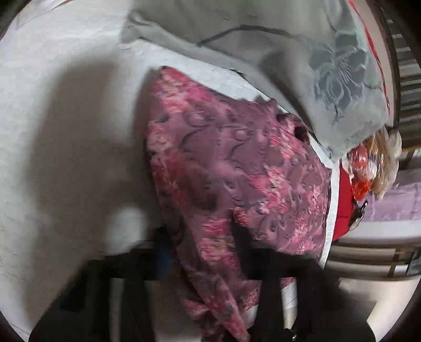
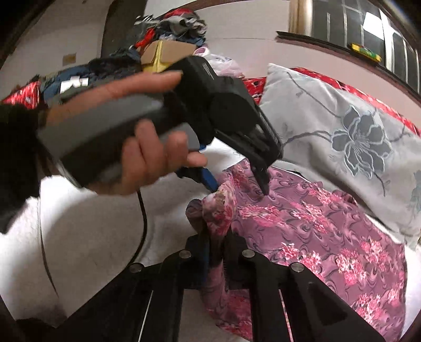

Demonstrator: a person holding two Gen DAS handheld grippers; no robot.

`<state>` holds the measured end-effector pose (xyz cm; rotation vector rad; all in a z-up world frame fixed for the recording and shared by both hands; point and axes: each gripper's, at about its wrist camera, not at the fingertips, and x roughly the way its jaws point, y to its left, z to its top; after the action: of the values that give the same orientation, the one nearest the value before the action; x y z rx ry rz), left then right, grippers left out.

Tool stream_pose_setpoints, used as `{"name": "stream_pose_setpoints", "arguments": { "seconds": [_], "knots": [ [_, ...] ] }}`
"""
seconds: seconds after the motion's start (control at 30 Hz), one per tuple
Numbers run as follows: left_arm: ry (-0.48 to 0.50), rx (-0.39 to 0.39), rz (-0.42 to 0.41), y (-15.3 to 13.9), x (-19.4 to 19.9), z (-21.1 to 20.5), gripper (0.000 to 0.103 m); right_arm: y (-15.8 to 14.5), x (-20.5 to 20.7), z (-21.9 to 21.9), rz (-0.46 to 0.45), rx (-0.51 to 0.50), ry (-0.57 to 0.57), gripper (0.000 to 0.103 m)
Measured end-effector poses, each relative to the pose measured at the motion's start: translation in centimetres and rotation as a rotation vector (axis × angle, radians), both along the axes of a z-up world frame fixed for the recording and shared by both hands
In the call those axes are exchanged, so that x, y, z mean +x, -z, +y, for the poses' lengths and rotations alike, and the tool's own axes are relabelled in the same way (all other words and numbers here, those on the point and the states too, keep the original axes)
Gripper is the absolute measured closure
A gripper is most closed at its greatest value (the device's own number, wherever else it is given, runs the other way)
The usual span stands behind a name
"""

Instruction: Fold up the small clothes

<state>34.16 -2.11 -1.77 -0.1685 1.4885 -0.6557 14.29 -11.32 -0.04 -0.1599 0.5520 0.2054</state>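
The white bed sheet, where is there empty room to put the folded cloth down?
The white sheet is bare left of the pink floral cloth, below the hand with the left gripper. It is crowded right and behind: the grey flower pillow overlaps the cloth's far edge, and a clothes pile sits behind.

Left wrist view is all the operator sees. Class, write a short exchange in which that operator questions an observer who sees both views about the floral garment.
Operator: Is anything else gripping my floral garment?
Observer: Yes. The right gripper is shut on a bunched edge of it.
Operator: What sits on the bed that I can't see?
Observer: A clothes pile is heaped by a cardboard box.
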Motion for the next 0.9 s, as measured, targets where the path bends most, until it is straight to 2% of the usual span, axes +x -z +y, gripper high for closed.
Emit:
{"name": "stream_pose_setpoints", "arguments": {
  "seconds": [0.1,0.33,0.57,0.9],
  "knots": [
    [-0.009,0.001,-0.042,-1.6,-0.7,-1.0,0.096,-0.6,-0.8,-1.5,-0.01,0.059,0.017,0.097],
    [0.016,0.007,-0.134,-5.4,-3.3,-5.8,0.097,-2.4,-2.6,-6.1,-0.049,0.202,0.065,0.097],
    [0.07,-0.006,-0.185,-8.1,-5.8,-10.8,0.097,-4.0,-5.4,-11.1,-0.1,0.305,0.133,0.097],
    [0.156,0.031,-0.213,-8.0,-9.3,-21.3,0.099,-2.7,-9.4,-20.1,-0.088,0.489,0.296,0.098]
  ]
}}
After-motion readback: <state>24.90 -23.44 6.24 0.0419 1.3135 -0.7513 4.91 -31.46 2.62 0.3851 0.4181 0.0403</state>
